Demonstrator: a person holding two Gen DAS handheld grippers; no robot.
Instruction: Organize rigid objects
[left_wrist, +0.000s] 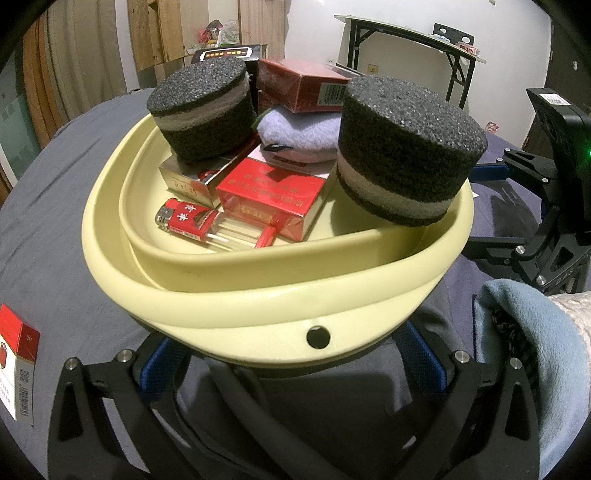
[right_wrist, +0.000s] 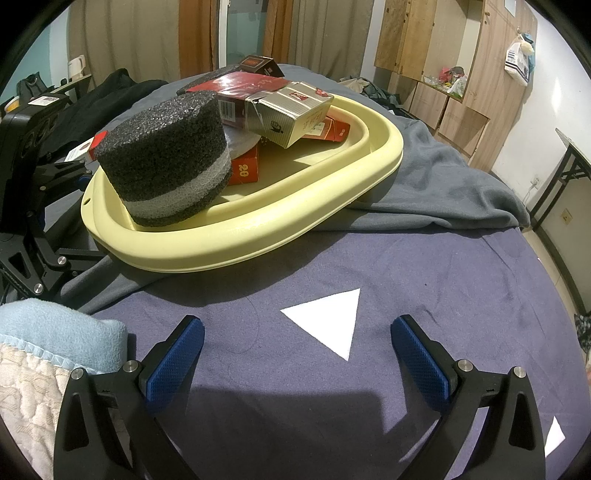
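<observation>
A cream plastic basin (left_wrist: 258, 306) sits tilted on the bed, also in the right wrist view (right_wrist: 280, 221). It holds two black foam cylinders with a grey band (left_wrist: 207, 107) (left_wrist: 402, 147), red cigarette boxes (left_wrist: 273, 199), a silver box (left_wrist: 188, 181), a red lighter (left_wrist: 184, 219) and a lilac cloth (left_wrist: 299, 133). My left gripper (left_wrist: 291, 360) is open, its blue pads (left_wrist: 159, 365) under the basin's near rim. My right gripper (right_wrist: 295, 354) is open and empty over the purple sheet, near a white paper triangle (right_wrist: 328, 317).
A red and white cigarette box (left_wrist: 18, 354) lies on the grey blanket (left_wrist: 48, 229) at the left. A light blue sleeve (left_wrist: 517, 332) is at the right. The left gripper's body (right_wrist: 29, 184) stands beside the basin. Cupboards (right_wrist: 443, 74) and a folding table (left_wrist: 406, 37) stand behind.
</observation>
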